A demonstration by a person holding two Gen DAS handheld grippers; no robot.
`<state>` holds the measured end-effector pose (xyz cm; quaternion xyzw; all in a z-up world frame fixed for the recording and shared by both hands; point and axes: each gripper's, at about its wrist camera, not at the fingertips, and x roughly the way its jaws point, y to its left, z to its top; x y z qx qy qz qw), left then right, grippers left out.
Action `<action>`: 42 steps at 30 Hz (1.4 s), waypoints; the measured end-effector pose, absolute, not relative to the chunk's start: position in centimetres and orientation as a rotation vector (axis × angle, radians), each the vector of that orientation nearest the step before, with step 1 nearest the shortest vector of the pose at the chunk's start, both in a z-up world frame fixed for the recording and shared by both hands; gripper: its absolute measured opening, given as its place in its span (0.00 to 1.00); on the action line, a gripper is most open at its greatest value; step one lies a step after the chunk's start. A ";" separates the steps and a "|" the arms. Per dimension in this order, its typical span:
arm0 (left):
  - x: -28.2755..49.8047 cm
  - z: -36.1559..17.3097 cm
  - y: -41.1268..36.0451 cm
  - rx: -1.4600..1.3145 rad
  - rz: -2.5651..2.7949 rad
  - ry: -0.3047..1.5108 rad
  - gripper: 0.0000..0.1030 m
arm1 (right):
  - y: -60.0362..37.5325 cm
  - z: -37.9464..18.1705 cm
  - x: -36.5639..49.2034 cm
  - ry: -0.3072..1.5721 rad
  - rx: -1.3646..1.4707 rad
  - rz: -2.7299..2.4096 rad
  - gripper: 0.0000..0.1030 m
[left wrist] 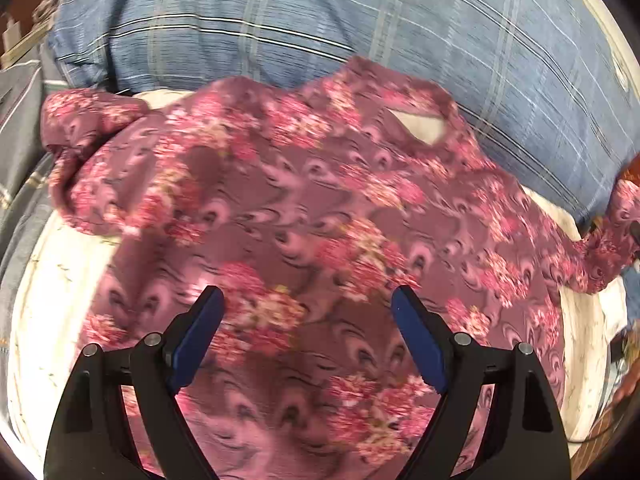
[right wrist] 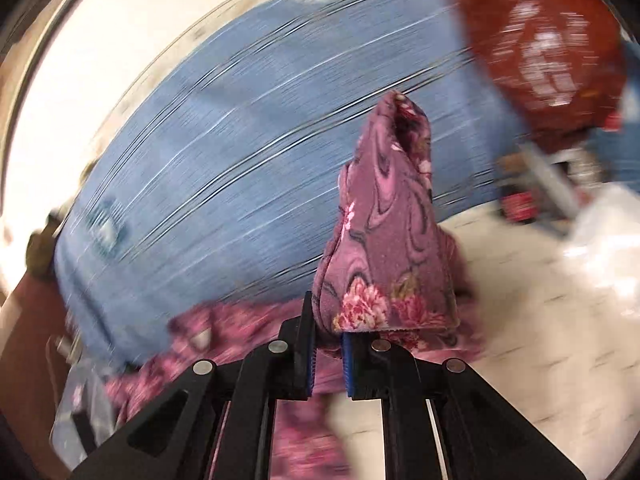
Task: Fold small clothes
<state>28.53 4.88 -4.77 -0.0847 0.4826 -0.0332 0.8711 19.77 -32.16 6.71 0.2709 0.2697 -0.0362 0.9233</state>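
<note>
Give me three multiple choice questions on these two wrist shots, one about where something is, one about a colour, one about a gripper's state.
1. Where does the floral garment lie?
A. On the white tabletop, in front of a blue plaid cushion
B. Inside a basket
C. On a hanger

2. What is the garment's ground colour?
A. Green
B. Yellow
C. Mauve, with pink flowers

3. How do the two grippers stand?
A. Both open
B. Left gripper open above the cloth, right gripper shut on a fold
C. Both shut on cloth

Answers: 1 A, the garment spreads over the white surface with the cushion behind it. 2 C, the print shows in both views. 3 B, the left pads stand wide apart; the right pads pinch a raised fold.
</note>
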 end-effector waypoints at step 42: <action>30.1 -5.2 8.7 -0.281 0.152 0.927 0.49 | -28.9 -9.7 20.5 0.663 1.506 0.198 0.58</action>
